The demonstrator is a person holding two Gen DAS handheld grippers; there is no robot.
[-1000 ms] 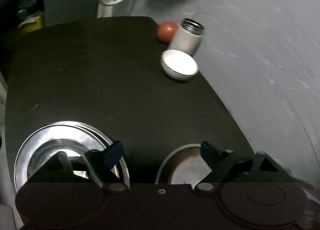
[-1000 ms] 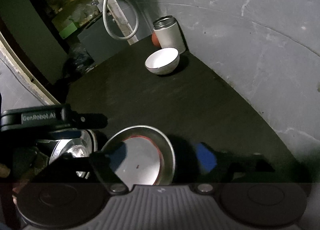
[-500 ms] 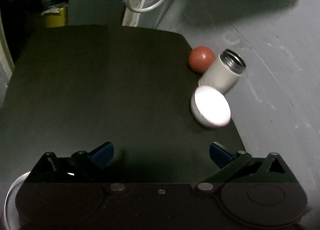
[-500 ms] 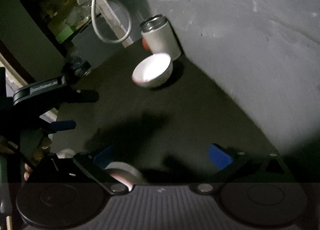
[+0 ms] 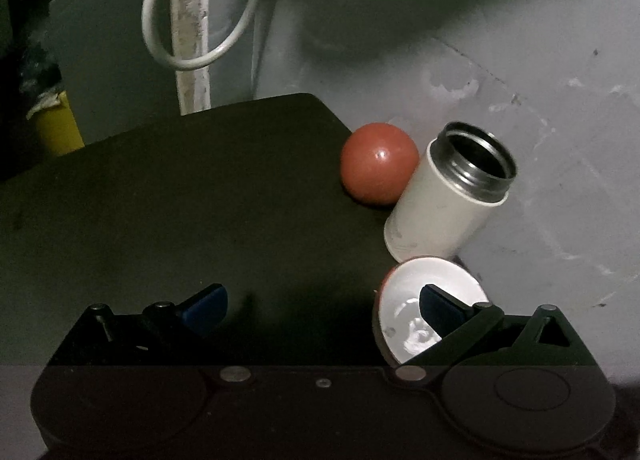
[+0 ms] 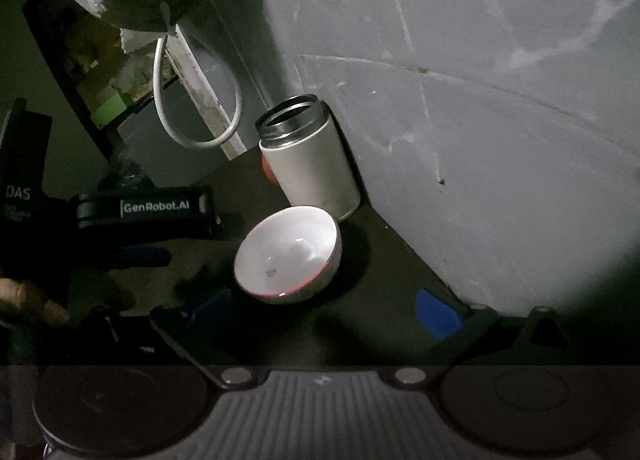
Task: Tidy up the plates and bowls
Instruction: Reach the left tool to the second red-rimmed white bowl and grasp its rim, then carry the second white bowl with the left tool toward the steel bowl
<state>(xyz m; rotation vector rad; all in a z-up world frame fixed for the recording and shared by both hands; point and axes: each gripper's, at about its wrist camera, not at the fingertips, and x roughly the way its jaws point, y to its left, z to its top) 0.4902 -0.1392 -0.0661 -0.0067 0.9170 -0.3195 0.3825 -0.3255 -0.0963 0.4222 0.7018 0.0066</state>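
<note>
A grey wall (image 6: 480, 120) is seen behind a dark desk (image 5: 180, 200). A white open-topped canister (image 6: 308, 156) is placed at centre frame against the wall, with a red ball (image 5: 378, 168) beside it. The bowl (image 6: 288, 256) is located in front of the canister. The left gripper (image 5: 324, 302) is spread open, its right finger over the bowl rim. The right gripper (image 6: 324, 310) is likewise open and empty.
</note>
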